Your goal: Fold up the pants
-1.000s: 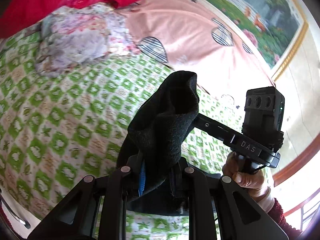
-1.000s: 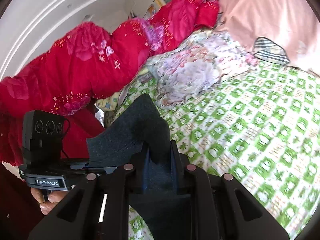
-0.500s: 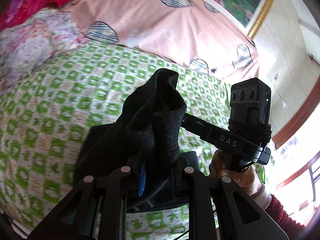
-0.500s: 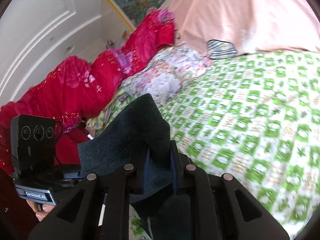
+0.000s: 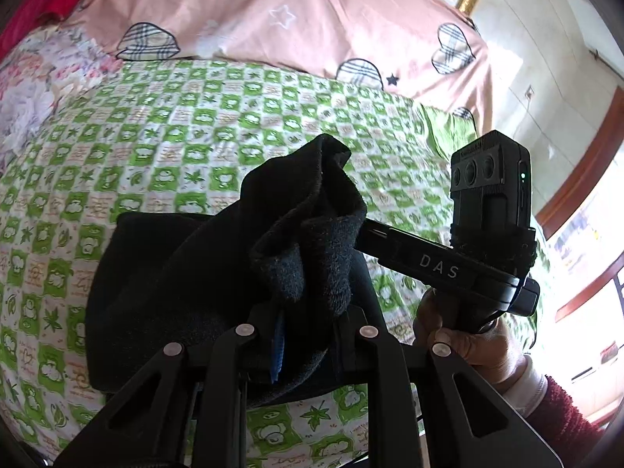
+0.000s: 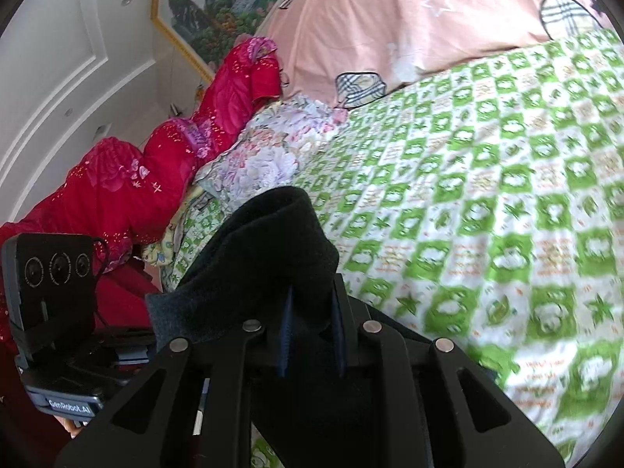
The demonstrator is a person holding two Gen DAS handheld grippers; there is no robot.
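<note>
The black fleece pants [image 5: 187,296] hang bunched over the green-checked bed sheet [image 5: 156,148], part of them resting folded on it. My left gripper [image 5: 308,335] is shut on a bunched edge of the pants, which stick up between its fingers. My right gripper [image 6: 312,335] is shut on another edge of the pants [image 6: 269,257]. In the left wrist view the right gripper's body [image 5: 448,265] sits close to the right, its fingertips hidden behind the cloth. The left gripper's body [image 6: 58,304] shows at the lower left of the right wrist view.
A pink quilt with plaid hearts [image 5: 292,19] lies along the far side of the bed. A floral pillow [image 6: 265,156] and a red quilt [image 6: 156,179] lie at the bed's left. A wall and window frame [image 5: 577,179] stand at the right.
Both grippers have swung toward the pink quilt and lowered with the pants, which now rest partly on the sheet. Both stay shut on the cloth.
</note>
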